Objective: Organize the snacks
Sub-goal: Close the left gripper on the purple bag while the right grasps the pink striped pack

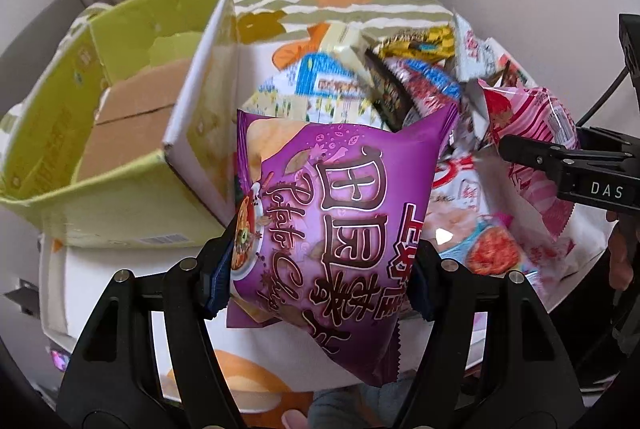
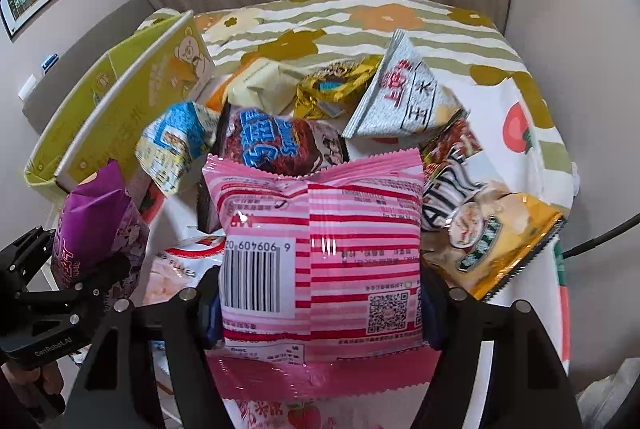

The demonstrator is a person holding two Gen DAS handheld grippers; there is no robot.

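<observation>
A round table (image 2: 472, 41) under a cloth printed with wavy olive stripes and flat orange flowers carries everything. At its left edge stands an open cardboard box (image 1: 132, 165), glossy lime-green outside, with plain brown flaps folded down inside. From the middle to the right edge lies a loose heap of snack packets (image 2: 320, 117), crinkled foil and plastic in blue, gold, grey and yellow, tilted against one another.

The left gripper (image 1: 320, 269) pinches a puffy purple chip bag (image 1: 340, 213) by its sides, shiny film with a serrated seam, held up above the table's near edge, just right of the box's corner. The right gripper (image 2: 320, 309) squeezes a pillow-shaped pink striped packet (image 2: 320, 249), back seam and barcode facing the camera, raised in front of the heap.
</observation>
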